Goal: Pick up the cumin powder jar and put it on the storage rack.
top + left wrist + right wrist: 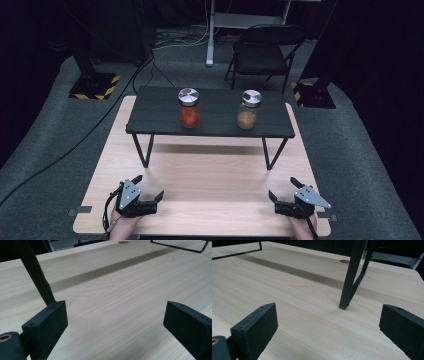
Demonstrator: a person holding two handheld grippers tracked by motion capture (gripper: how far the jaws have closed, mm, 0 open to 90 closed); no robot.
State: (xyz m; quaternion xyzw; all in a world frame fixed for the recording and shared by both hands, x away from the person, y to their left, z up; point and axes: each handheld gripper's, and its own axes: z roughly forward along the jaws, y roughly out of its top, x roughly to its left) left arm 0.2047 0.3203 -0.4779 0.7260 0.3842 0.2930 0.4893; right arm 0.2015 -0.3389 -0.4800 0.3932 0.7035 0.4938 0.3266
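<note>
Two glass jars with silver lids stand on a small black shelf (215, 125) raised on thin metal legs: one with red-orange powder (189, 108) at the left, one with brown powder (248, 110) at the right. My left gripper (148, 187) rests open near the front left of the light wooden table (210, 180); its jaws (115, 322) stand wide apart over bare wood. My right gripper (284, 189) rests open near the front right, its jaws (327, 325) wide apart, facing a shelf leg (348, 285).
A black folding chair (265, 50) and stand bases with yellow-black striping (95, 87) sit on the grey carpet behind the table. Cables run across the floor at the left. A shelf leg (37, 277) rises just beyond my left gripper's left jaw.
</note>
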